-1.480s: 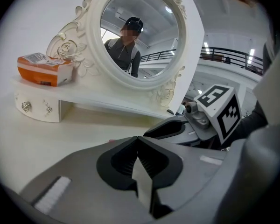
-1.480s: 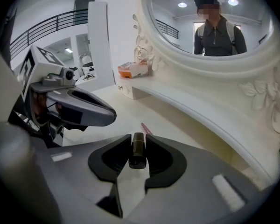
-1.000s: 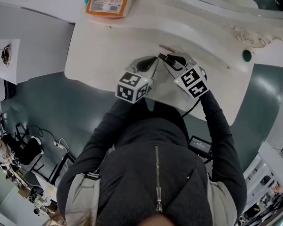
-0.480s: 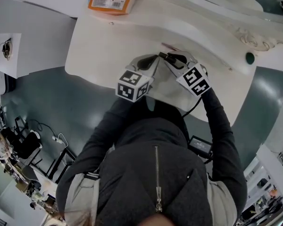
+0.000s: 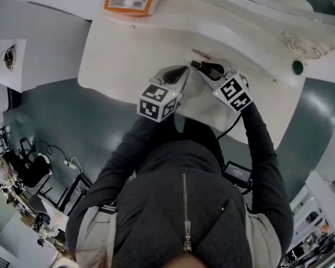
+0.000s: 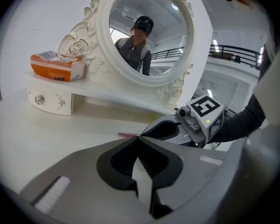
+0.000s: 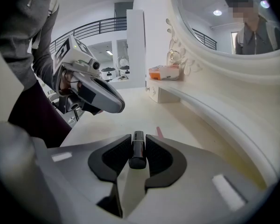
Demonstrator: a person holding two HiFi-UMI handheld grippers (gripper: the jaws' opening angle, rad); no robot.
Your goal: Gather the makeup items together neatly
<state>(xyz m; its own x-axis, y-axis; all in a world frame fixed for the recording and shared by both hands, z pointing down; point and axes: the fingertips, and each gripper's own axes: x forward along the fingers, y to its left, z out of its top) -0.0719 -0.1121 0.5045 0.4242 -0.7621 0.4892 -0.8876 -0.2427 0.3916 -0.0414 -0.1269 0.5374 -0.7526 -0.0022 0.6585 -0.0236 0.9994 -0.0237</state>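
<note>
1. Black tube (image 7: 136, 155) sits clamped in right gripper (image 7: 138, 139), centre of head view.
2. Left gripper (image 6: 139, 140) closed, empty, just beside.
3. Pink pencil (image 7: 159, 132) lies ahead; table (image 5: 117, 54) bare toward upper left edge.

Open tabletop (image 5: 117, 54) lies at left; the mirror's shelf (image 6: 107, 93) walls the far side.

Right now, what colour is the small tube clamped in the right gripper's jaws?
Glossy black; the tube shows best in the right gripper view.
</note>
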